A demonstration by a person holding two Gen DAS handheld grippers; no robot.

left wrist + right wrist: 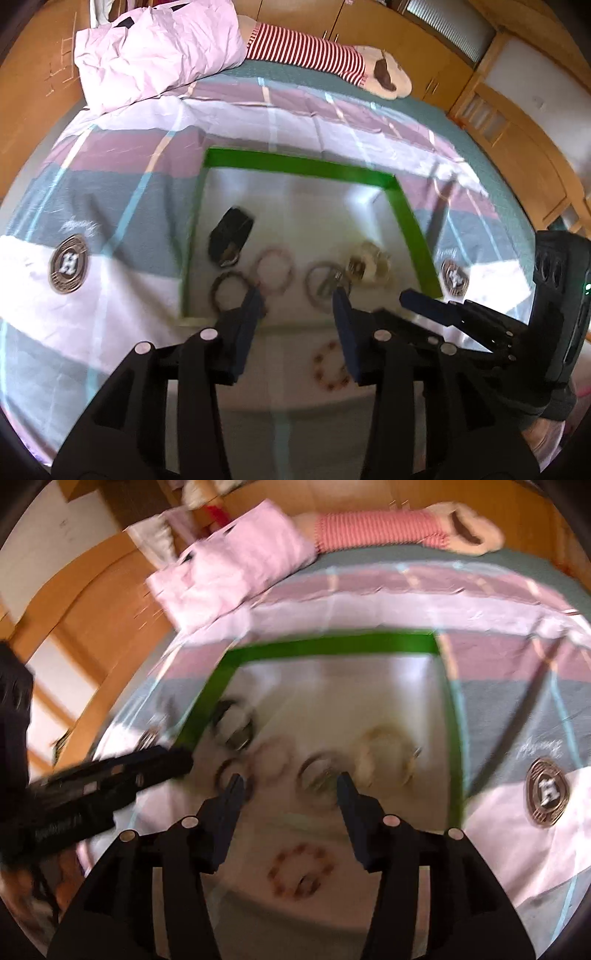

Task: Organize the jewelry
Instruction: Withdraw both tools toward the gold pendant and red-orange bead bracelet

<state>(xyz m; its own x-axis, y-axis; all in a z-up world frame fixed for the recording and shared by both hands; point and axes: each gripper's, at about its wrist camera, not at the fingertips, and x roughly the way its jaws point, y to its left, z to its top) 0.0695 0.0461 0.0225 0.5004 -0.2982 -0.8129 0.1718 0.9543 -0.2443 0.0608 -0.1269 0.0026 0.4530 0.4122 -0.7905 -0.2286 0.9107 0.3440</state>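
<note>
A white mat edged with green tape (295, 164) (332, 642) lies on the bed. On it sit a black watch (229, 236), a dark bracelet (229, 291), a pink bracelet (274, 271), a grey bracelet (325, 284) and a pale pearl piece (369, 264). In the blurred right wrist view they show as rings (321, 775) and a pale loop (384, 760). A red beaded bracelet (330, 365) (299, 871) lies nearer, outside the tape. My left gripper (297, 299) is open and empty above it. My right gripper (290, 786) is open and empty, and appears at the right of the left wrist view (432, 308).
The bed has a striped purple, grey and white cover (110, 177) with round badges (68, 264). A pink pillow (155, 51) and a red-striped soft toy (314, 48) lie at the far end. Wooden cabinets (498, 122) surround the bed.
</note>
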